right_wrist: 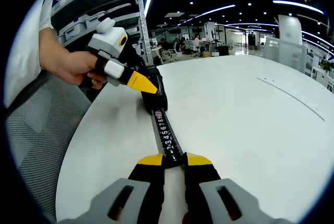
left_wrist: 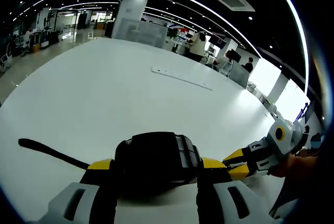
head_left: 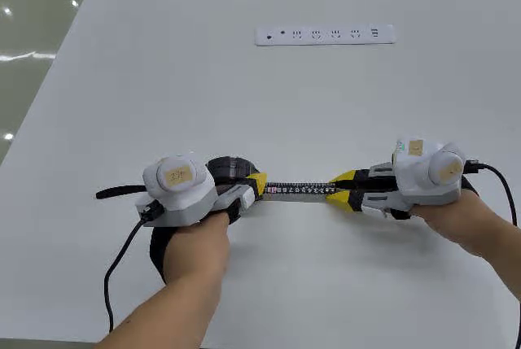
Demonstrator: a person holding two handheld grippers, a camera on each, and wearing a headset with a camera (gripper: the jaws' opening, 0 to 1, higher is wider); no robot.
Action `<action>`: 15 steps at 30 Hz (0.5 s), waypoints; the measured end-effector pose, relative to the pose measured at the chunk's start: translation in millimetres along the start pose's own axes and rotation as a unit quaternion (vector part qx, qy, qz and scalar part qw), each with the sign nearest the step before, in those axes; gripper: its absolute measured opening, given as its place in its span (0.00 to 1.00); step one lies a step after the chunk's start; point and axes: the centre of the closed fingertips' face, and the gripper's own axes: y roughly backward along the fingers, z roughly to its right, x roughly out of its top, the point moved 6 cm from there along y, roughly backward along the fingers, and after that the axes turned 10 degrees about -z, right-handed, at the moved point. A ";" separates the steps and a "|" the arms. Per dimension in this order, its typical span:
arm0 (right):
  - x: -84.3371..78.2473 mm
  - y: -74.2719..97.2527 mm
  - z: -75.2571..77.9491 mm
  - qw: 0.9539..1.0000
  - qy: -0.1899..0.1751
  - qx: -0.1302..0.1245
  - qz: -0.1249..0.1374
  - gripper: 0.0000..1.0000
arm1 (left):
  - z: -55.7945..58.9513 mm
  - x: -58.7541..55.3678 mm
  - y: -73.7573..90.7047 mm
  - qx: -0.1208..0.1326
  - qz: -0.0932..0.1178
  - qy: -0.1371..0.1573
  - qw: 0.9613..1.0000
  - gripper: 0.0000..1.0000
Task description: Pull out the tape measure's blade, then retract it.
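Observation:
A black tape measure (head_left: 231, 172) lies on the white table, and my left gripper (head_left: 257, 184) is shut on its case (left_wrist: 156, 157). Its black wrist strap (left_wrist: 49, 151) trails off to the left. A short length of blade (head_left: 297, 190) runs from the case to my right gripper (head_left: 339, 189), which is shut on the blade's end (right_wrist: 170, 150). In the right gripper view the blade's printed numbers lead back to the case (right_wrist: 158, 97) and the left gripper (right_wrist: 142, 82). The right gripper (left_wrist: 242, 160) appears at the right of the left gripper view.
A white power strip (head_left: 325, 35) lies flat at the far middle of the table (head_left: 244, 80). Cables hang from both grippers toward the near edge. The table's left edge meets a glossy floor (head_left: 32, 32). A mesh chair (right_wrist: 36, 145) stands beside the table.

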 end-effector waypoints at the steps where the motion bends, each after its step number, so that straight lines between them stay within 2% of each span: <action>1: 0.9 -1.3 -0.2 1.000 -0.001 0.001 0.001 0.09 | 0.0 0.0 0.0 0.000 0.000 0.001 1.000 0.59; 6: 1.9 -3.3 0.5 1.000 -0.002 0.002 0.001 0.09 | -0.1 -0.3 -0.6 -0.001 0.001 0.001 1.000 0.59; 9: 2.6 -3.8 -1.7 1.000 -0.011 0.011 0.003 0.09 | 0.0 0.1 -0.2 -0.001 -0.001 -0.002 1.000 0.59; 15: 6.7 -9.9 -6.0 1.000 -0.004 0.013 0.003 0.09 | 0.7 -0.4 -0.8 0.004 -0.005 -0.009 1.000 0.59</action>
